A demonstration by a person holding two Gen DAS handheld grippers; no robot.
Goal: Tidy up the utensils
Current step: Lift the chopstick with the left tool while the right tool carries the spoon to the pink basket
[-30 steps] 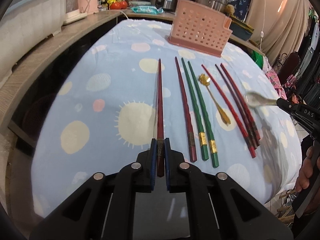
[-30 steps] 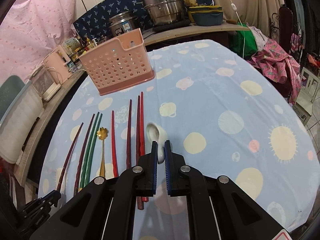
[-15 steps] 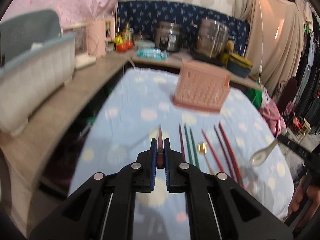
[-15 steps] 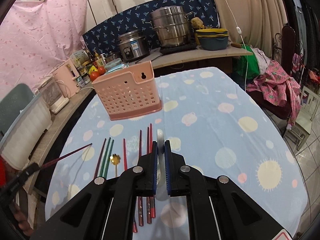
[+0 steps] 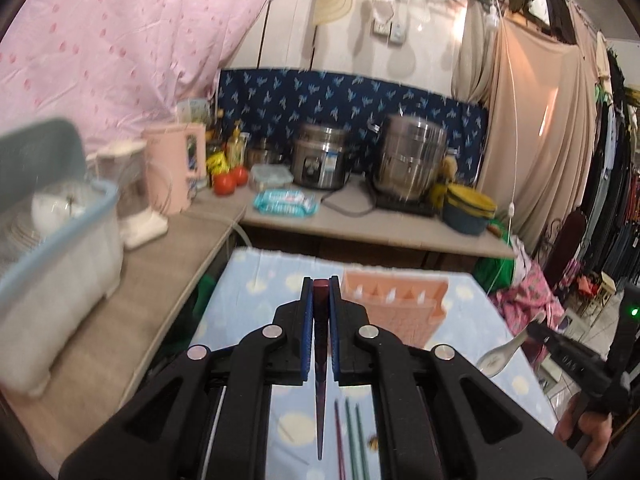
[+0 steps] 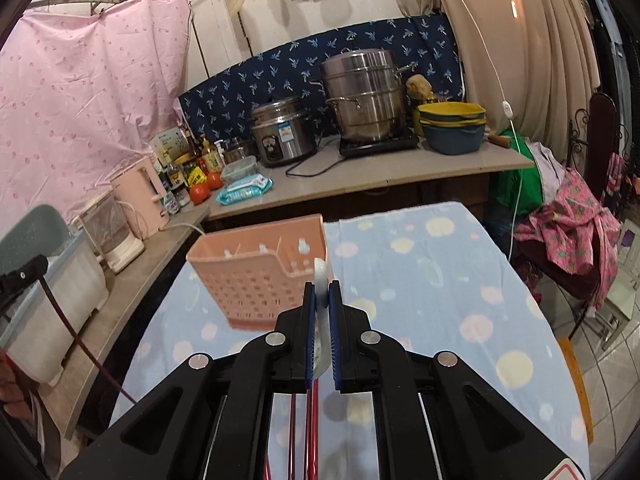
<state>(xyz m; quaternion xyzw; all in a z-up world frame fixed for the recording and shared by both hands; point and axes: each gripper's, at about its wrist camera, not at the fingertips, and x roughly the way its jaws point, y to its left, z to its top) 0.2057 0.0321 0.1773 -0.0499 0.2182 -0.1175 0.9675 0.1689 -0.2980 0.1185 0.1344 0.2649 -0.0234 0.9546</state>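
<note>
You had the dark red chopstick point(image 5: 320, 360) clamped between the blue pads of your left gripper point(image 5: 321, 292), its thick end poking just past the fingertips and its thin tip hanging down toward you, above the tablecloth point(image 5: 256, 280). Your right gripper point(image 6: 321, 292) was closed on the handle of the white ceramic spoon point(image 6: 320, 280); in the left wrist view the spoon's bowl point(image 5: 498, 356) hung below the gripper, to the right of the pink basket point(image 5: 394, 308) and nearer you. The basket stood upright on the spotted blue cloth, and both grippers were held in the air on its near side, the chopstick's thick end lined up just left of the basket's left edge, the spoon handle overlapping its right front corner in the right wrist view. Nearer you than the basket, a maroon chopstick point(image 5: 339, 440) and two green chopsticks point(image 5: 356, 440) lay side by side on the cloth, with a small gold spoon head point(image 5: 374, 444) just to their right. Under your right gripper, red chopsticks point(image 6: 310, 432) showed on the cloth. Beyond the basket ran the counter point(image 6: 380, 172), carrying a rice cooker point(image 6: 280, 132), a stacked steel steamer point(image 6: 364, 96), tomatoes point(image 6: 206, 186) and a pink kettle point(image 6: 140, 196).
</note>
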